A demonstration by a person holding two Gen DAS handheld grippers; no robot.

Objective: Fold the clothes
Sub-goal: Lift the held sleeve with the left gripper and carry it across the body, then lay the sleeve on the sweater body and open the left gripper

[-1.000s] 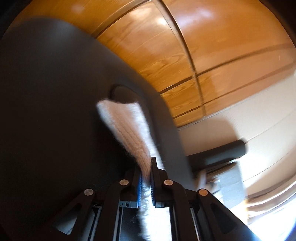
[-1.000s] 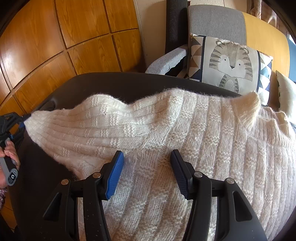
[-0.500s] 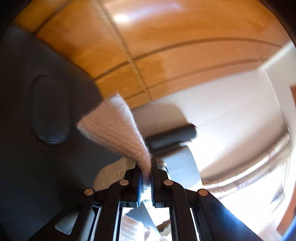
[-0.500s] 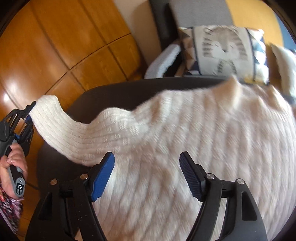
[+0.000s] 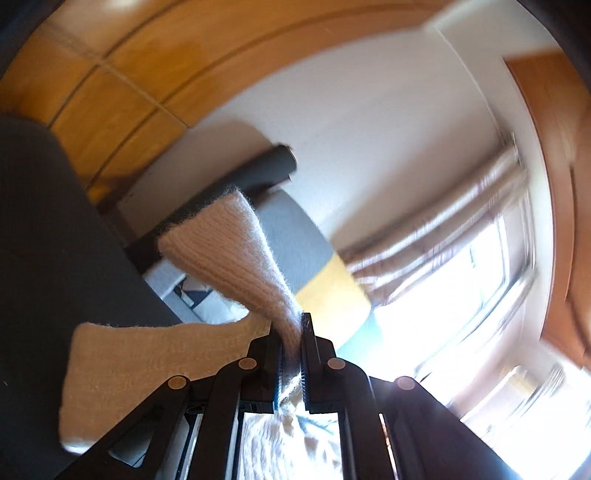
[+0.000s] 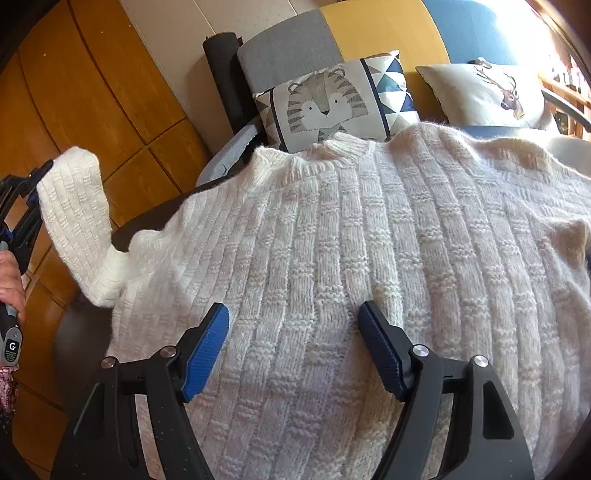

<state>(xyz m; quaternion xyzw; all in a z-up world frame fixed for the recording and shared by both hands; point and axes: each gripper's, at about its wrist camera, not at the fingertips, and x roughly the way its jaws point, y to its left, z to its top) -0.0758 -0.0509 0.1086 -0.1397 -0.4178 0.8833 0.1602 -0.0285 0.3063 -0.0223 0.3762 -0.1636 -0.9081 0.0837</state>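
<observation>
A cream knitted sweater (image 6: 369, 240) lies spread over a dark round table (image 6: 77, 332), its collar toward the sofa. Its left sleeve (image 6: 74, 221) stands lifted off the table at the far left, its cuff clamped in my left gripper (image 6: 37, 177), which a hand holds. In the left wrist view that gripper (image 5: 291, 332) is shut on the sleeve cuff (image 5: 229, 254), and the sleeve hangs down to the table. My right gripper (image 6: 293, 325) hovers open just above the sweater's body, blue pads (image 6: 207, 347) wide apart, nothing between them.
A sofa with a grey, yellow and blue back (image 6: 369, 33) stands behind the table, with a tiger cushion (image 6: 332, 99) and a deer cushion (image 6: 487, 92). A black roll (image 6: 225, 74) leans beside it. Wooden floor (image 6: 92, 92) lies left. A curtained window (image 5: 461, 258) glares.
My left gripper has raised the sleeve off the table and swung it up and toward the sweater's body. The right gripper shifted slightly over the sweater and stayed open.
</observation>
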